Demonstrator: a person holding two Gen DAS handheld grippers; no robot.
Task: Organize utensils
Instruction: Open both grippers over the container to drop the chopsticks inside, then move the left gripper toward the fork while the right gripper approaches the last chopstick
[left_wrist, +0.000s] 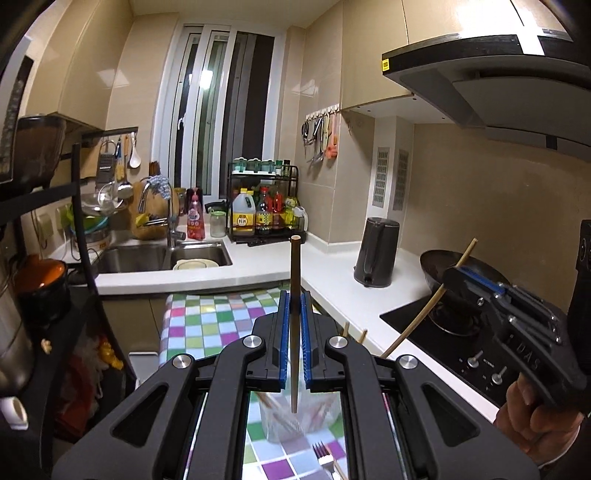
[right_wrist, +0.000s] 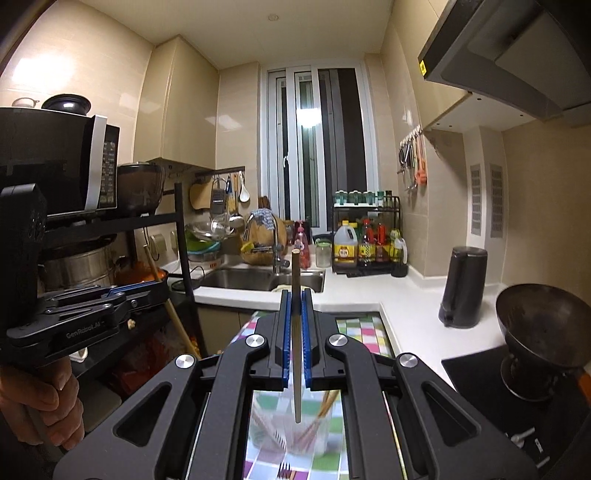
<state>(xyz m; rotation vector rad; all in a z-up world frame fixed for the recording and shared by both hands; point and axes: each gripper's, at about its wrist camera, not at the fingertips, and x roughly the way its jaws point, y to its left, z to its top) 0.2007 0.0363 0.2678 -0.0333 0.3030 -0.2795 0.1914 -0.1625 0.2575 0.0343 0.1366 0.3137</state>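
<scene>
Over on the left, the left gripper (left_wrist: 294, 306) has its blue ribbed pads (left_wrist: 283, 332) squeezed almost together, pinching a dark brown chopstick (left_wrist: 294, 280) — slim, round, smooth, standing near upright, its blunt end poking above the fingertips and its tapered tip hanging below. Under it, a clear plastic cup (left_wrist: 284, 421) sits on the checked cloth (left_wrist: 207, 321), glossy squares of green, pink, purple and white, with more sticks leaning inside, all blurred. A steel fork (left_wrist: 323, 456) lies just beside the cup.

Moving right, the right gripper (right_wrist: 295, 314) is clamped just as narrowly on a paler, greyish chopstick (right_wrist: 296, 280), also near upright. The cup (right_wrist: 295, 424) is directly below its tip. Further right, a matte black kettle (right_wrist: 461, 288) and a dark round wok (right_wrist: 543, 321) on the white counter (right_wrist: 406, 306).
</scene>
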